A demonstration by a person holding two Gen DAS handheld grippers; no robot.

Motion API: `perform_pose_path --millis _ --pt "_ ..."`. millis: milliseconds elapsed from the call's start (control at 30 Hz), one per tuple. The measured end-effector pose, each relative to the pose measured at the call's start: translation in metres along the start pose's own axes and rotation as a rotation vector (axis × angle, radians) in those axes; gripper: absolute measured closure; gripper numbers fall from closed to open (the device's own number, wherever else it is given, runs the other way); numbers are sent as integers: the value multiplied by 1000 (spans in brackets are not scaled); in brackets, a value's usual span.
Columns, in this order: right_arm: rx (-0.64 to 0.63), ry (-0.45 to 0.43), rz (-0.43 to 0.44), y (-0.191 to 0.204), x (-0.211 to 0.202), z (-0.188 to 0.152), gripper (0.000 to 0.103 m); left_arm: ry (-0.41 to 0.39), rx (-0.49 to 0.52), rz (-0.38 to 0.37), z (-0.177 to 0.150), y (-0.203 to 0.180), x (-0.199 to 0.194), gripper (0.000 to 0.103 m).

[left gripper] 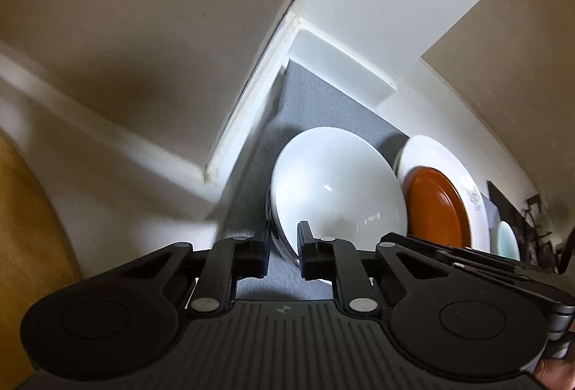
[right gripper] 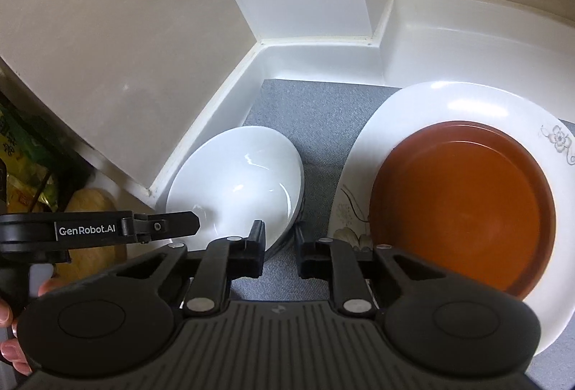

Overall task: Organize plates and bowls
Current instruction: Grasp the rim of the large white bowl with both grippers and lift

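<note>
While both grippers, left (left gripper: 283, 248) and right (right gripper: 279, 246), straddle the bowl (right gripper: 237, 181) rim unclenched, closing comes next.

left tool (left gripper: 284, 248) straddles white bowl (left gripper: 334, 189) rim | orange plate (left gripper: 436, 207) beside

left tongs (left gripper: 283, 248) parted, right tongs (right gripper: 280, 246) parted

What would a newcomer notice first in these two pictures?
The orange-brown plate stands out most; it rests on a large white floral plate at the right of the grey mat. Left of it, a white bowl sits in the corner, its rim between the left claw's fingers.
</note>
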State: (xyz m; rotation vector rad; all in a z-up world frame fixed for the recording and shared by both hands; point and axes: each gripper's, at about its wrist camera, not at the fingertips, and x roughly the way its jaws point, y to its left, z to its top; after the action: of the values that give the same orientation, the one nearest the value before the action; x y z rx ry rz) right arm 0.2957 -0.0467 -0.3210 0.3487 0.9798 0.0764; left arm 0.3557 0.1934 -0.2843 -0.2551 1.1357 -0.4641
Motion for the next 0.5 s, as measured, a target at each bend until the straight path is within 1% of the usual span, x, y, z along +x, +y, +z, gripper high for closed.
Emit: perform_pose_path --millis 67,133,233,300,367,433,500 --pt "-24 -8 -4 6 -10 -5 87 38 -42 -30 -6 6 -2 86" --pt "-33 -5 -2 9 -18 -12 87 62 -44 -47 -14 9 -7 86" --pt "-20 2 1 7 -21 -19 87 56 -37 -57 -18 9 -7 86" --pt "-5 7 -10 3 -18 -17 86 57 -44 -67 -16 8 -3 85" --pt "35 14 -15 -2 -13 -14 78 61 -28 -53 -13 4 3 85" --pt "39 0 -12 -4 -9 -12 77 67 -5 -30 -12 1 11 82" --pt "16 0 -25 -2 -5 -12 77 70 15 -11 -12 -3 15 82"
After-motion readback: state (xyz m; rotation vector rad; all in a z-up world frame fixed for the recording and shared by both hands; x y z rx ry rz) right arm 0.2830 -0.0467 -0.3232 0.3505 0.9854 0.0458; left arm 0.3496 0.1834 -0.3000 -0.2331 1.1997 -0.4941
